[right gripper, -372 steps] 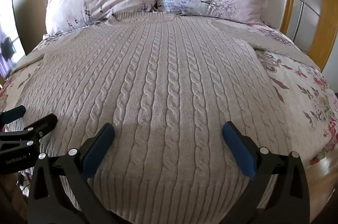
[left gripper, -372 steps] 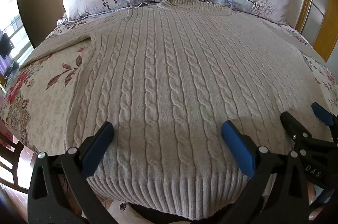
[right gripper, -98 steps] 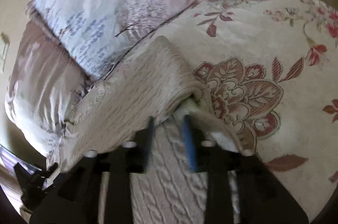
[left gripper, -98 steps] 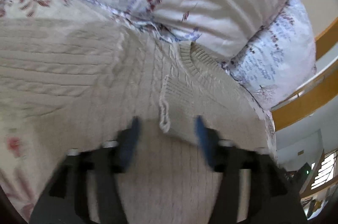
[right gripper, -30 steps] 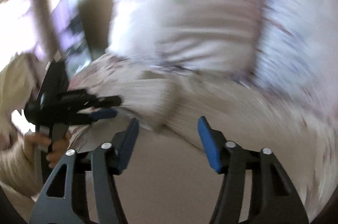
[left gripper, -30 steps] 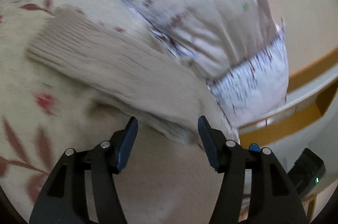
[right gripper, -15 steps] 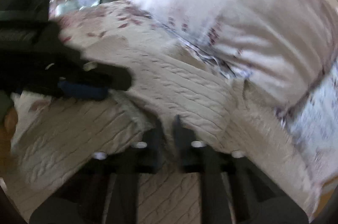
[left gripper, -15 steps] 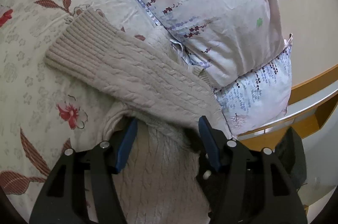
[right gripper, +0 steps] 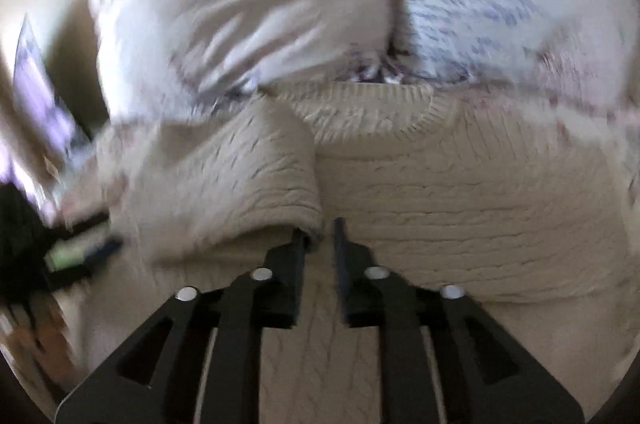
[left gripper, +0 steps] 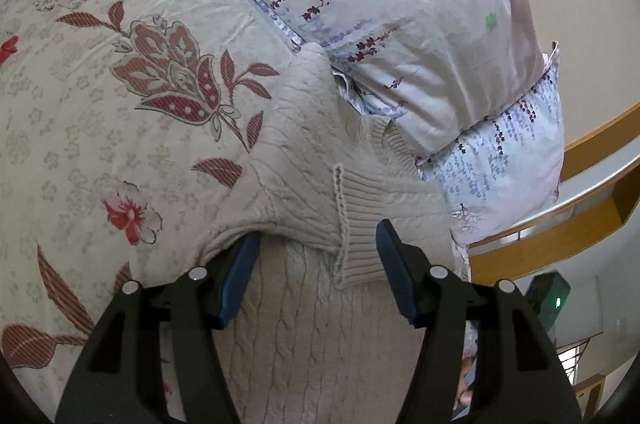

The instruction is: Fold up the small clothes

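Note:
A beige cable-knit sweater (left gripper: 308, 336) lies on the bed with its neck toward the pillows. Its left sleeve (left gripper: 320, 180) is folded in across the chest, the ribbed cuff (left gripper: 360, 224) lying between my left gripper's fingers. My left gripper (left gripper: 316, 268) is open, its left finger tucked under the sleeve fold. In the blurred right wrist view my right gripper (right gripper: 320, 232) is nearly closed, with a narrow gap, at the corner of the folded sleeve (right gripper: 240, 184), below the collar (right gripper: 360, 100). Whether it pinches cloth is not clear.
The sweater lies on a floral bedspread (left gripper: 120, 104). Two pillows (left gripper: 400, 4) lean against the wall at the bed head, also in the right wrist view (right gripper: 280, 4). A wooden headboard rail (left gripper: 580, 184) runs at the right.
The left sleeve, spread out to the left half a second ago, now lies folded over the chest. My right gripper has swung round to face the collar and stays nearly closed.

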`<state>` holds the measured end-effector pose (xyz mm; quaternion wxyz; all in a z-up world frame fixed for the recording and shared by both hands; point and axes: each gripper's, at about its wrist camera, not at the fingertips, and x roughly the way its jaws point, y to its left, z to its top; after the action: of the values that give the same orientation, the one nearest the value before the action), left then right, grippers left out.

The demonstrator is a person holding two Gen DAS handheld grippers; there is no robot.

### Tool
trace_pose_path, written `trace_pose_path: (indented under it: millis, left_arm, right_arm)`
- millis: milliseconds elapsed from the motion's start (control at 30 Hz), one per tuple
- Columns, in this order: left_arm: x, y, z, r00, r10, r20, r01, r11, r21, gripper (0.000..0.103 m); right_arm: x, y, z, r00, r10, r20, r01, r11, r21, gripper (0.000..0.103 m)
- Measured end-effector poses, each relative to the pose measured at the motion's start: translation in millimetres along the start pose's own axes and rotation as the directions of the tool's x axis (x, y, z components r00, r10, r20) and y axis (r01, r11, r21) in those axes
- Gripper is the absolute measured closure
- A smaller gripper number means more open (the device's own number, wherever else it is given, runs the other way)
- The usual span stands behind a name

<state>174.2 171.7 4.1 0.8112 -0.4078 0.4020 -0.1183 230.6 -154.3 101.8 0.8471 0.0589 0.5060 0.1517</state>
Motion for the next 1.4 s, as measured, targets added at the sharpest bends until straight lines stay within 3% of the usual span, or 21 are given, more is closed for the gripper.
trace_pose_path:
  millis: [67, 100, 167, 267, 300, 467, 533, 633, 700, 733, 800, 1000, 1100, 1200, 1300, 1367, 1400]
  left_arm:
    - [-0.2, 1.7, 1.3, 1.000, -0.008, -0.005, 0.008, 1.000, -0.010, 0.043]
    - [-0.3, 2.2, 1.9, 1.000, -0.010, -0.008, 0.010, 1.000, -0.015, 0.043]
    - [-0.3, 2.8, 2.7, 1.000, -0.010, -0.013, 0.010, 1.000, -0.021, 0.043]
    - [-0.7, 3.4, 3.7, 1.000, -0.014, -0.020, 0.013, 1.000, -0.028, 0.043]
    - [-1.0, 3.7, 4.0, 1.000, -0.016, -0.022, 0.016, 0.999, -0.029, 0.043]
    - [-1.5, 4.9, 4.7, 0.999, -0.022, -0.030, 0.021, 0.999, -0.039, 0.043]
    - [-1.5, 6.3, 5.9, 0.999, -0.025, -0.039, 0.023, 0.999, -0.047, 0.043]
    - [-1.2, 6.7, 6.1, 0.999, -0.028, -0.047, 0.026, 0.998, -0.053, 0.043]
    - [-1.1, 6.7, 6.1, 0.998, -0.028, -0.049, 0.026, 0.998, -0.051, 0.043]
    - [-0.9, 6.5, 5.9, 0.998, -0.028, -0.050, 0.026, 0.998, -0.050, 0.043]
    - [-0.7, 6.1, 5.7, 0.998, -0.028, -0.051, 0.025, 0.998, -0.049, 0.043]
    - [-0.7, 6.3, 5.2, 0.998, -0.027, -0.049, 0.025, 0.998, -0.050, 0.043]
    - [-0.6, 6.5, 5.1, 0.998, -0.028, -0.050, 0.025, 0.998, -0.051, 0.043]
    - [-0.7, 6.4, 5.3, 0.998, -0.028, -0.050, 0.026, 0.998, -0.050, 0.043]
    - [-1.0, 6.3, 5.2, 0.998, -0.028, -0.049, 0.026, 0.998, -0.050, 0.043]
    - [-1.2, 6.3, 4.9, 0.998, -0.029, -0.049, 0.026, 0.998, -0.051, 0.043]
    - [-1.2, 6.2, 4.9, 0.998, -0.030, -0.049, 0.028, 0.998, -0.052, 0.043]
  right_arm:
    - [-17.2, 17.4, -3.6, 0.998, -0.020, 0.064, 0.029, 0.989, -0.144, 0.049]
    - [-30.6, 28.1, -5.9, 0.993, -0.009, 0.122, 0.037, 0.972, -0.233, 0.047]
    - [-47.1, 42.6, -9.6, 0.982, 0.030, 0.189, 0.038, 0.937, -0.347, 0.046]
    - [-52.9, 69.2, -14.1, 0.974, 0.141, 0.175, -0.033, 0.860, -0.510, 0.046]
    - [-48.7, 84.1, -17.9, 0.975, 0.164, 0.149, -0.049, 0.815, -0.577, 0.046]
    - [-13.7, 135.5, -36.5, 0.986, 0.160, 0.044, -0.071, 0.646, -0.760, 0.054]
    - [0.2, 146.5, -41.7, 0.991, 0.131, 0.007, -0.075, 0.606, -0.792, 0.054]
    - [18.3, 150.0, -41.7, 0.996, 0.089, -0.018, -0.067, 0.587, -0.807, 0.054]
    - [24.5, 150.1, -40.5, 0.995, 0.091, -0.030, -0.078, 0.592, -0.802, 0.064]
    - [25.9, 148.9, -38.7, 0.995, 0.093, -0.028, -0.080, 0.606, -0.792, 0.082]
    - [27.7, 144.9, -33.0, 0.994, 0.099, -0.045, -0.099, 0.644, -0.759, 0.094]
    - [7.3, 121.1, -11.0, 0.978, 0.208, -0.024, -0.182, 0.788, -0.588, 0.097]
    - [-13.7, 93.6, 4.7, 0.967, 0.246, 0.060, -0.193, 0.869, -0.455, 0.097]
    - [-38.9, 34.4, 23.6, 0.948, 0.254, 0.194, -0.214, 0.955, -0.203, 0.097]
    - [-59.9, -23.5, 25.0, 0.933, 0.197, 0.302, -0.219, 0.975, 0.041, 0.097]
    - [-68.5, -79.6, 10.2, 0.931, 0.113, 0.348, -0.222, 0.930, 0.292, 0.097]
    - [-65.9, -93.8, 5.7, 0.935, 0.093, 0.343, -0.220, 0.909, 0.354, 0.097]
